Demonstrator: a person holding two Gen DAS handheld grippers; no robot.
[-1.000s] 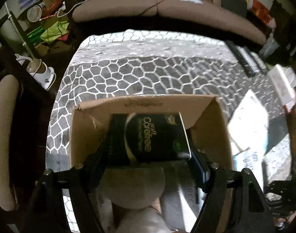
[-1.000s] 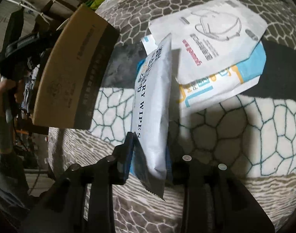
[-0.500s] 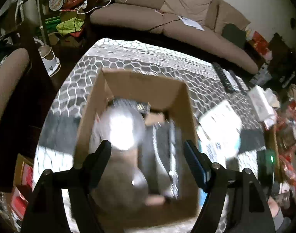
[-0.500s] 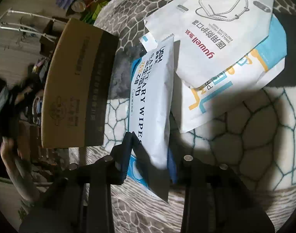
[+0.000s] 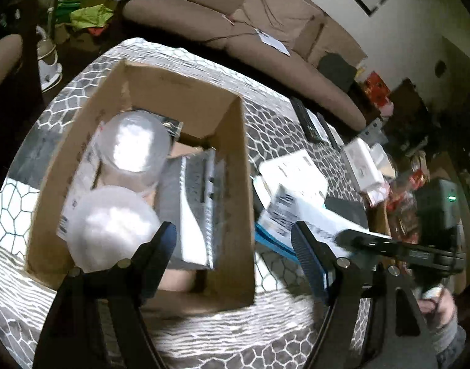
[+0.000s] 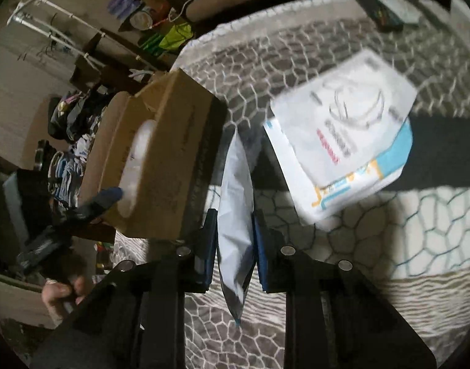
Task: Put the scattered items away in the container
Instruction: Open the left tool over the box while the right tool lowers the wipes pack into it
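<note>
The open cardboard box (image 5: 235, 166) stands on the honeycomb-patterned cloth (image 5: 271, 129). Inside it lie two white round packs (image 5: 111, 224) and a silvery grey packet (image 5: 194, 203). My left gripper (image 5: 231, 227) hangs open over the box's near right corner with nothing between its fingers. In the right wrist view my right gripper (image 6: 235, 212) is closing its jaws on a white wipes pack (image 6: 236, 184), which hangs edge-on off the cloth beside the box (image 6: 161, 160). A white mask packet (image 6: 348, 117) lies on a blue-and-white packet (image 6: 358, 181) to the right.
Black remotes (image 5: 308, 120) and small white boxes (image 5: 361, 160) lie at the table's far right. A beige sofa (image 5: 265, 40) runs behind the table. Clutter and a drying rack (image 6: 50, 27) fill the floor on the left. A hand (image 6: 59, 292) grips the left tool.
The dark carton has left my left gripper, which has pulled back and turned above the box. My right gripper has raised the wipes pack off the cloth and squeezed it tighter.
</note>
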